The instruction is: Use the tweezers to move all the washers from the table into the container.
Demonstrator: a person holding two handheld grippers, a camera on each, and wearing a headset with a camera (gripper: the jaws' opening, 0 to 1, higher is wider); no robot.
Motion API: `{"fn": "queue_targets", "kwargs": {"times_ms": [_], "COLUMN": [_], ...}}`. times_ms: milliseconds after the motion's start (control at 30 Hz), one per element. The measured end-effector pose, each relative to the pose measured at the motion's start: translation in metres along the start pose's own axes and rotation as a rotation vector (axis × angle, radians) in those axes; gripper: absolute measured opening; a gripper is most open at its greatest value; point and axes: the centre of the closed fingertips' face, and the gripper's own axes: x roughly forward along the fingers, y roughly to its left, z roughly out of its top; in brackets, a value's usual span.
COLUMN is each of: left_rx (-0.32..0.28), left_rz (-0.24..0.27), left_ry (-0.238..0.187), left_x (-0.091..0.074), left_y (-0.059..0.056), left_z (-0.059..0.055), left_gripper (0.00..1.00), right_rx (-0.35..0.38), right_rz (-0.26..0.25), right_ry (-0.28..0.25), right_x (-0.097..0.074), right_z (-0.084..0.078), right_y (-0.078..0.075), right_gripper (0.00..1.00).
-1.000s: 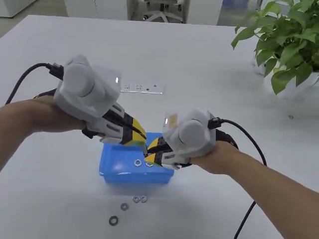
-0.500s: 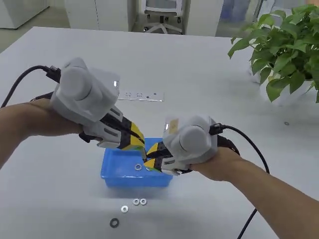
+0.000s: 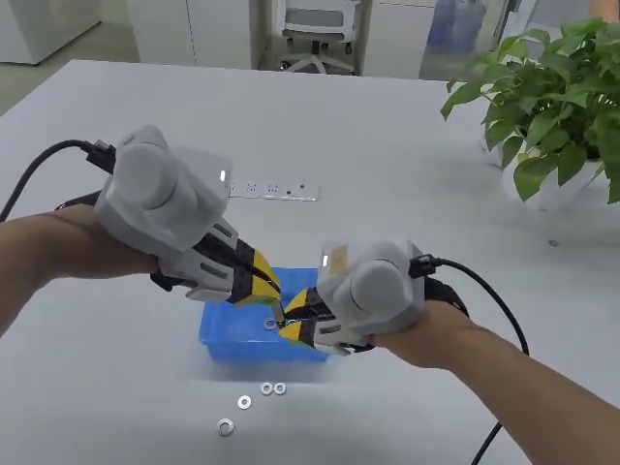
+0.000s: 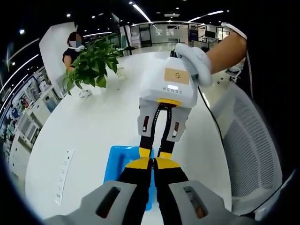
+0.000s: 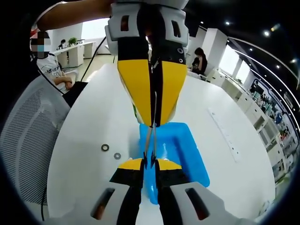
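Thin metal tweezers (image 5: 151,126) run from my left gripper (image 5: 153,123) down to my right gripper (image 5: 150,164). Both grippers are shut on the tweezers, one at each end. In the head view the left gripper (image 3: 274,291) and right gripper (image 3: 294,327) meet tip to tip over the blue container (image 3: 225,344). One washer (image 3: 269,325) lies inside the container. Several washers (image 3: 266,389) lie on the white table in front of it, one (image 3: 226,426) nearest me. The right gripper view shows two of them (image 5: 105,147) left of the container (image 5: 183,154).
A white power strip (image 3: 276,190) lies behind the container on the table. A potted plant (image 3: 552,97) stands at the far right. Cables trail from both grippers. An office chair (image 3: 315,24) stands beyond the table's far edge.
The head camera has shifted a little. Both grippers stay tip to tip over the container, with the tweezers still held between them.
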Motion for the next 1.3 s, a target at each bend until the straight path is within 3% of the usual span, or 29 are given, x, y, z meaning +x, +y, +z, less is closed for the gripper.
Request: {"fn": "queue_targets", "kwargs": {"times_ms": [767, 1300], "left_rx": [-0.023, -0.053], "left_rz": [-0.062, -0.091], "left_ry": [0.015, 0.016], "left_x": [0.022, 0.036], "left_y": [-0.026, -0.034], "left_z": [-0.021, -0.035], "left_gripper": [0.06, 0.06], "right_rx": [0.040, 0.054], "right_rz": [0.055, 0.085], "right_ry": [-0.003, 0.013], "right_x": [0.016, 0.029], "right_z": [-0.020, -0.034], "right_y": [0.033, 0.044], "right_gripper": [0.11, 0.11]}}
